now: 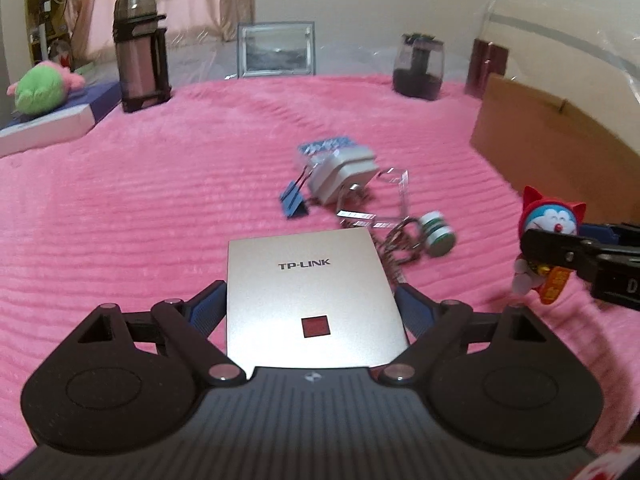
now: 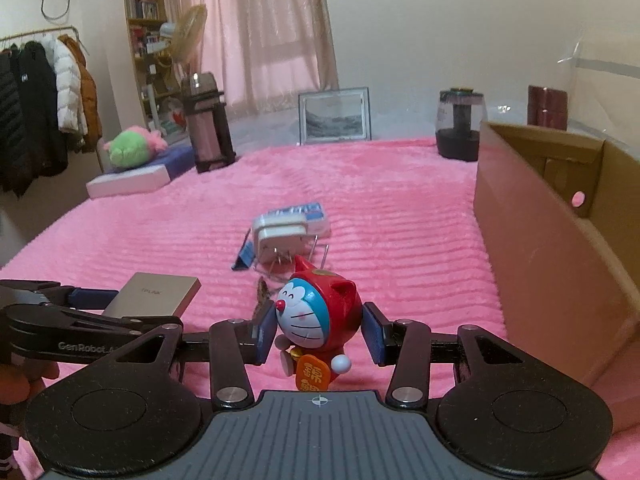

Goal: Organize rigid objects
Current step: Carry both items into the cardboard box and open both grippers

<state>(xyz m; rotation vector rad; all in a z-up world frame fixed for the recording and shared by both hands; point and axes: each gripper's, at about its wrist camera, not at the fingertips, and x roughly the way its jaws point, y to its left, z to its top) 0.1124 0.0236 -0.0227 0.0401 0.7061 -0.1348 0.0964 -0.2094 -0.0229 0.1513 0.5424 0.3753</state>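
Note:
My left gripper (image 1: 312, 312) is shut on a silver TP-LINK box (image 1: 312, 296), its blue pads against both sides; the box also shows in the right wrist view (image 2: 154, 294). My right gripper (image 2: 320, 334) stands around a red and blue Doraemon figure (image 2: 314, 320). The left pad touches it and a gap shows at the right pad, so the jaws are open. The figure also shows in the left wrist view (image 1: 550, 236). A white charger (image 1: 344, 176), a blue binder clip (image 1: 294, 200), a green and white roll (image 1: 438, 234) and a keychain (image 1: 400, 240) lie on the pink blanket (image 1: 140, 220).
An open cardboard box (image 2: 560, 232) stands at the right. At the back stand a thermos (image 2: 208, 120), a picture frame (image 2: 334, 116), a dark jar (image 2: 460, 124) and a maroon box (image 2: 548, 106). A green plush (image 2: 134, 150) lies on a flat box at the left.

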